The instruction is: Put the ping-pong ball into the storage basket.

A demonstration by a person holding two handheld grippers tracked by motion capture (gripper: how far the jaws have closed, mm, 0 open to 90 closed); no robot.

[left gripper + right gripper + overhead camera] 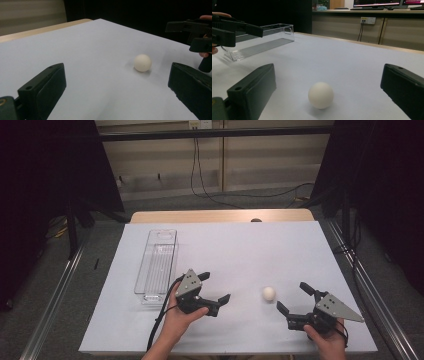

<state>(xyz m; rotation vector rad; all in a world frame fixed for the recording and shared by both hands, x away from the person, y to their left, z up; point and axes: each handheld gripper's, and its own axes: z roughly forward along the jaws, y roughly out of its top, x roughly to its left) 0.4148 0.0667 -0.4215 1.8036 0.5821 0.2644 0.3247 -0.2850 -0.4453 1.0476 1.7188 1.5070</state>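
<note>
A small white ball (269,293) rests on the white table cover (240,250), between the two grippers. My left gripper (215,286) is held to the ball's left, open and empty, with its jaws pointing toward the ball (142,62). My right gripper (292,296) sits just right of the ball, also open and empty. In the right gripper view the ball (321,95) lies close ahead, between the spread jaws but not touched by them. In the left gripper view the ball lies farther off, right of centre.
A long clear plastic tray (156,265) lies lengthwise at the left of the table, just behind the left hand; it appears again as the tray (262,40). The table's wooden far edge (220,216) borders the cover. Black frames stand at both sides.
</note>
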